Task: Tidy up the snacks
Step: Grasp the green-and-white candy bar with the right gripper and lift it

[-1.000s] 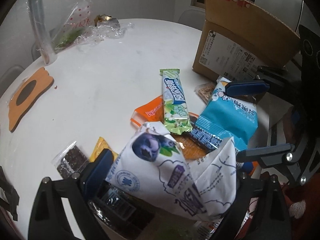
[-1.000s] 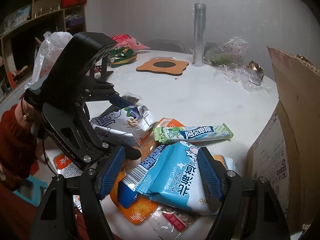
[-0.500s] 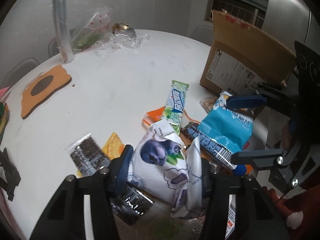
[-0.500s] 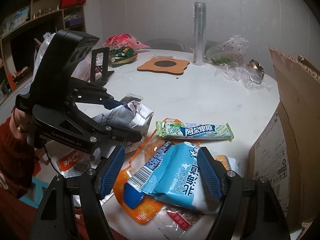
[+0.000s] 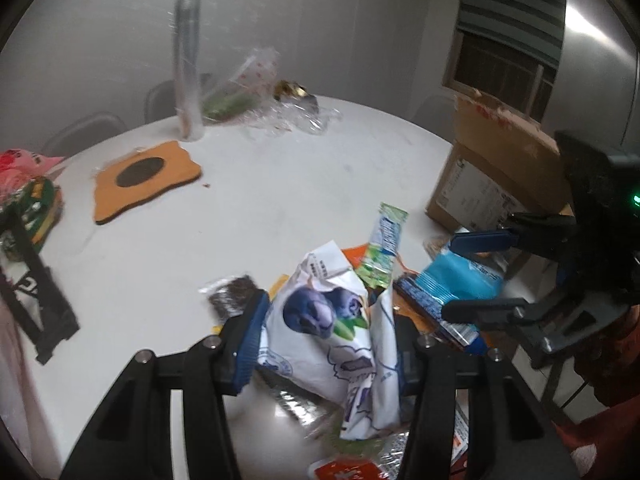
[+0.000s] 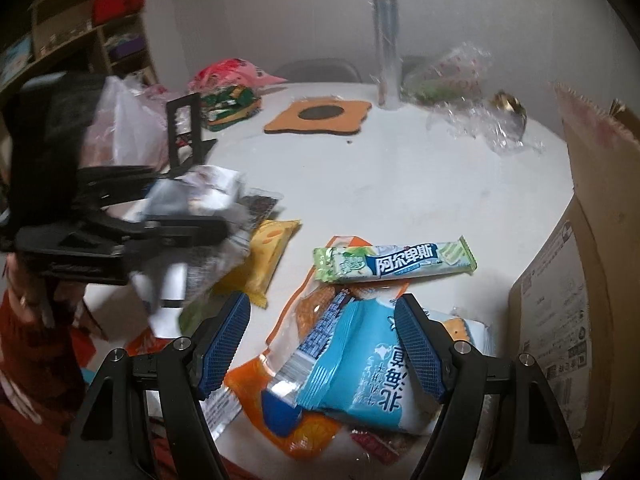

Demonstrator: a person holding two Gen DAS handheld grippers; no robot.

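Snacks lie heaped at the near edge of a round white worktop (image 5: 304,184). From the left wrist view, the left gripper (image 5: 326,344) has its jaws closing on a crumpled white blueberry packet (image 5: 332,320), pads pressing both sides. A cardboard box (image 5: 496,176) stands open beyond, to the right. From the right wrist view, the right gripper (image 6: 322,346) holds its jaws apart astride a blue packet (image 6: 360,376), not squeezing it. A green bar (image 6: 394,264) lies just beyond. A good lift likely needs a firm, level grip, clear of the neighbouring wrappers.
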